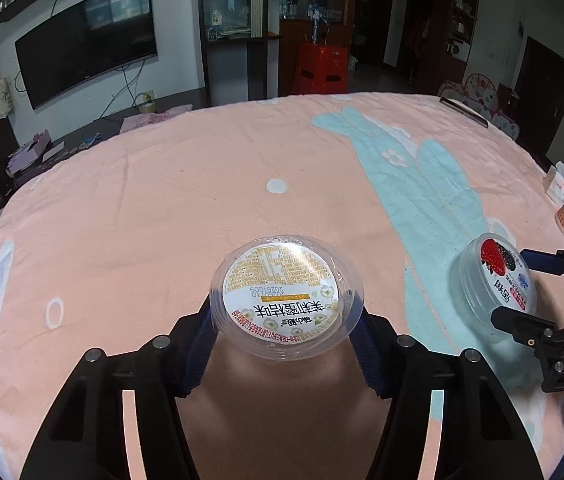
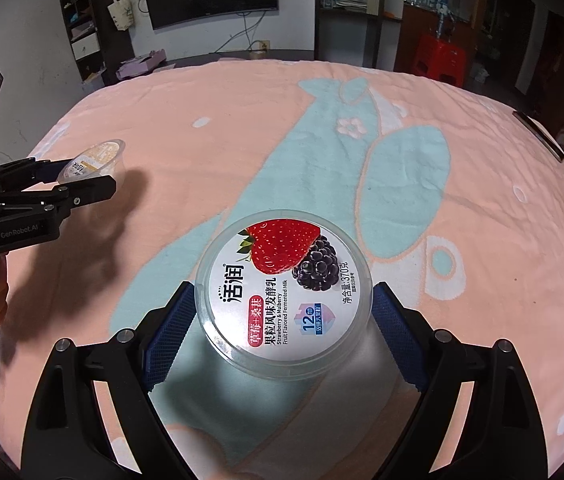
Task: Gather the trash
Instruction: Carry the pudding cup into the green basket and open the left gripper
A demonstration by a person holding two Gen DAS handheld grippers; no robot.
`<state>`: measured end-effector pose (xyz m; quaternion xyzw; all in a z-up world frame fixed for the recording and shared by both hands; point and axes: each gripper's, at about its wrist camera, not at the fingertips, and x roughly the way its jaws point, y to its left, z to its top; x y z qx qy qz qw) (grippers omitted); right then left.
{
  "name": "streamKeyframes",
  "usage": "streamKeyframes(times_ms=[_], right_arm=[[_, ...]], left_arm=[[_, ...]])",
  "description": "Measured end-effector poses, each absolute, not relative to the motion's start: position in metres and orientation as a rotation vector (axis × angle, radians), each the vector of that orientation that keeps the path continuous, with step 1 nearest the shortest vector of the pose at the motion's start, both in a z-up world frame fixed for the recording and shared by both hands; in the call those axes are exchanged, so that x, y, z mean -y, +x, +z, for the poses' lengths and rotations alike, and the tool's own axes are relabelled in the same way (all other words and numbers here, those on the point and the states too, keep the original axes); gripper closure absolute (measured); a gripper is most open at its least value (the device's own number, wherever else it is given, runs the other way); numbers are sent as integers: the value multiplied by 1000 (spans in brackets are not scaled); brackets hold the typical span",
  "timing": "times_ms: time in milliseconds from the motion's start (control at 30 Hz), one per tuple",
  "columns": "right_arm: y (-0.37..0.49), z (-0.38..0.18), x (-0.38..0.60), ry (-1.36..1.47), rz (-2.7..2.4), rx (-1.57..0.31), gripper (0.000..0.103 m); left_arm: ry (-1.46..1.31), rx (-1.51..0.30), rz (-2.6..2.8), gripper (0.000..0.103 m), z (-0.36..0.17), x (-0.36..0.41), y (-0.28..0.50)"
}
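Mostly hidden cup bodies: L tongs (image 1: 285, 332) tight on jelly cup (image 1: 282, 292), R tongs (image 2: 282, 312) around yogurt tub (image 2: 283, 292), contact unclear.

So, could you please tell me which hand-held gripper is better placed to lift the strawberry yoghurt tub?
Right. The right hand-held gripper has the yoghurt tub between its pads, while the left hand-held gripper is occupied, closed around the jelly cup.

1. The yogurt tub (image 2: 283, 294) lid read "活润", "Strawberry & Mulberry Fruit Flavored Fermented Milk", "12", "370克".
2. The jelly cup (image 1: 286, 295) lid showed "20261009".
3. The left gripper (image 2: 94, 184) body bore "GenRobot.AI".
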<state>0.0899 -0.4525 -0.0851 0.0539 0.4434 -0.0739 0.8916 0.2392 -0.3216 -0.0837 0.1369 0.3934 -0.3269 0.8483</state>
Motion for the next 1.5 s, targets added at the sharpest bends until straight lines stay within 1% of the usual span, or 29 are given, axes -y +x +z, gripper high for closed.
streamKeyframes(times_ms=[200,400,500,567,1233,1500], right_arm=[[88,-72,428,91,-117,-899,16],[89,-60,391,63,-62,-877,16],[92,-55,365,42,-20,-868,16],[95,-52,348,30,7,-863,16],[134,-35,210,-89,229,-840,16],[153,-33,157,-131,308,-838,16]], left_arm=[[259,-796,-649,45,-63,283,227],[232,-758,-586,45,-41,229,215],[209,-754,-550,48,-34,199,210],[195,-753,-523,48,-31,178,208],[47,-728,-271,49,-21,-9,198],[14,-757,-122,48,-33,-86,205]])
